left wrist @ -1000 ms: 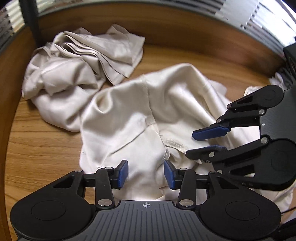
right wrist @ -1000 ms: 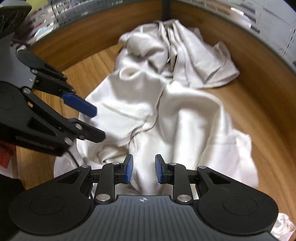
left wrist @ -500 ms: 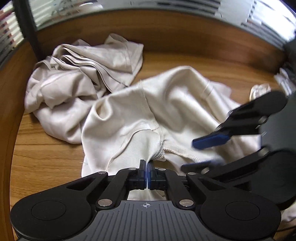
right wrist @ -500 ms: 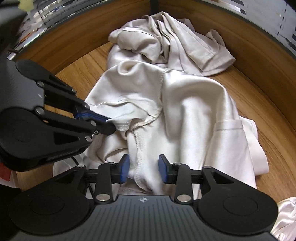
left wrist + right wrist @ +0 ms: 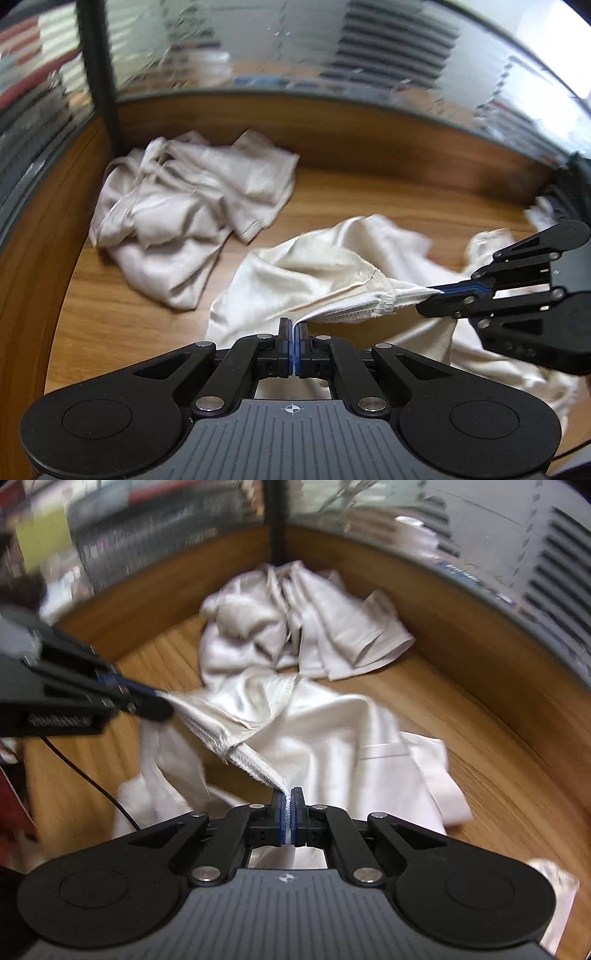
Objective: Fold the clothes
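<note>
A cream satin garment [image 5: 295,280] lies partly lifted off the wooden table; it also shows in the right wrist view [image 5: 332,731]. My left gripper [image 5: 294,328] is shut on its hemmed edge. My right gripper [image 5: 288,797] is shut on the same edge further along. The edge [image 5: 362,306] is stretched taut between the two. The right gripper shows from the side in the left wrist view [image 5: 439,293], and the left gripper in the right wrist view [image 5: 155,701].
A second crumpled cream garment [image 5: 184,206] lies at the back left near a dark post [image 5: 99,85]; it also shows in the right wrist view [image 5: 295,627]. A raised wooden rim [image 5: 332,129] bounds the table. A thin cable [image 5: 92,779] hangs at the left.
Both grippers have lifted and pulled apart, stretching the garment's hem between them. The right gripper, open half a second ago, has shut on the hem. The garment has pulled away from the back pile.
</note>
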Action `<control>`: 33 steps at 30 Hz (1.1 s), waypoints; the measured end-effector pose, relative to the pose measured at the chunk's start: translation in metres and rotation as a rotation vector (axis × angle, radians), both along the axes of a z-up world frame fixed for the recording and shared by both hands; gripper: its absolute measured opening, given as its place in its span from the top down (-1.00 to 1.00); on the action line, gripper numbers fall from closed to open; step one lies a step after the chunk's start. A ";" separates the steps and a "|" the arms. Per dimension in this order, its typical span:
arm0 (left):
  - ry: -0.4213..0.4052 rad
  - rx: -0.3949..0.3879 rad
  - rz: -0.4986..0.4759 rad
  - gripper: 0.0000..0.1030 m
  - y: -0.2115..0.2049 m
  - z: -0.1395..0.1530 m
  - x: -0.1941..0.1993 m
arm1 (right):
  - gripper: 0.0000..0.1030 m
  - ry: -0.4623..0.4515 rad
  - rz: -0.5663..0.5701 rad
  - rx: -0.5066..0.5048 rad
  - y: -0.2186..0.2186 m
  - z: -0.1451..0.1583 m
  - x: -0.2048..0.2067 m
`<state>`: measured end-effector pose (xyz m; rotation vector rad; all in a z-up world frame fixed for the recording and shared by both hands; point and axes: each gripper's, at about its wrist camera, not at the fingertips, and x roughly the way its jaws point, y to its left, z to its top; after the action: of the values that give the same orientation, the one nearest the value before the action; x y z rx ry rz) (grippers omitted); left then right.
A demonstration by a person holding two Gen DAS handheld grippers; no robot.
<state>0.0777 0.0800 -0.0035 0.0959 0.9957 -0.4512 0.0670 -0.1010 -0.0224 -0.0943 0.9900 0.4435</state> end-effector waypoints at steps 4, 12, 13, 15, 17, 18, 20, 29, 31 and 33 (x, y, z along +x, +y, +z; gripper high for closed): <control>-0.003 -0.049 -0.075 0.94 -0.009 0.029 -0.011 | 0.96 -0.015 -0.041 0.058 -0.025 0.037 -0.028; -0.047 -0.058 -0.276 0.94 -0.030 0.096 -0.035 | 0.96 0.013 -0.006 0.073 -0.067 0.114 -0.069; -0.059 -0.044 -0.309 0.94 -0.033 0.106 -0.038 | 0.96 0.022 0.014 0.065 -0.070 0.124 -0.071; -0.082 -0.017 -0.376 0.94 -0.039 0.126 -0.045 | 0.96 0.014 0.049 0.055 -0.072 0.150 -0.076; -0.106 0.011 -0.443 0.94 -0.045 0.146 -0.051 | 0.96 -0.011 0.067 0.070 -0.076 0.178 -0.082; -0.117 0.024 -0.477 0.94 -0.048 0.156 -0.054 | 0.96 -0.025 0.071 0.079 -0.078 0.192 -0.083; -0.141 0.052 -0.544 0.94 -0.055 0.176 -0.060 | 0.96 -0.065 0.083 0.062 -0.081 0.213 -0.085; -0.090 0.133 -0.572 0.94 -0.071 0.147 -0.048 | 0.96 -0.043 0.105 -0.007 -0.081 0.187 -0.064; -0.070 0.164 -0.566 0.94 -0.073 0.132 -0.044 | 0.96 -0.017 0.108 -0.013 -0.079 0.169 -0.056; -0.039 0.181 -0.552 0.93 -0.074 0.117 -0.037 | 0.96 0.009 0.112 -0.018 -0.076 0.149 -0.048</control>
<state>0.0408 0.0062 0.1131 0.5495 0.9648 -0.8579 0.0186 -0.1772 0.1266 -0.1646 1.0004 0.5381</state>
